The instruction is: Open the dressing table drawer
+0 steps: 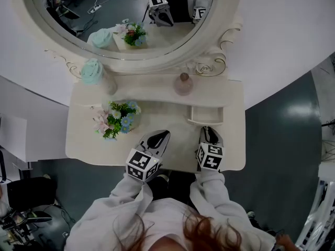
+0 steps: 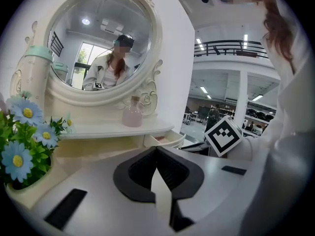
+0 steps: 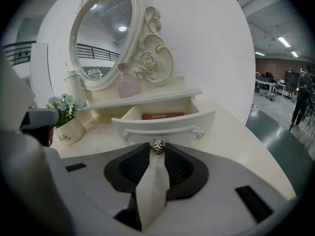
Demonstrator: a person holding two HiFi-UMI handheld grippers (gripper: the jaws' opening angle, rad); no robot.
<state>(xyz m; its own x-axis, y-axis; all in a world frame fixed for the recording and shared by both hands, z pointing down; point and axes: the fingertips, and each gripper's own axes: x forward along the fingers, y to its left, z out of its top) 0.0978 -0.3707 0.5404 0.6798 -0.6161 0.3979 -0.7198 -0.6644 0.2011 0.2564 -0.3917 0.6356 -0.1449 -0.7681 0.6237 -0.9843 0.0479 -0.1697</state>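
**A:** What stands round the drawer?

**B:** On the dressing table (image 1: 172,120), a pot of flowers (image 1: 116,118) sits left of centre in the head view. It is near the left gripper (image 1: 162,135) and well apart from the drawer (image 3: 162,124). A mint-capped bottle (image 1: 93,72) stands at the left end of the shelf (image 1: 152,82). A pink bottle (image 1: 183,84) stands on that shelf just above the drawer, and the oval mirror (image 1: 104,14) fills the upper left.

**A:** And the drawer itself?

**B:** It sits mid-frame in the right gripper view, drawn partway out from under the shelf. A flat red thing (image 3: 162,116) lies inside it towards the back; I can't tell what it is.

**A:** The grippers?

**B:** The right gripper (image 3: 157,150) has its jaws clamped on the drawer's small metal knob (image 3: 157,145), low in the middle of its own view. The left gripper is empty, with its jaw tips closed together. It hangs over the dressing table to the left of the drawer, and the flowers show at the left edge of its view
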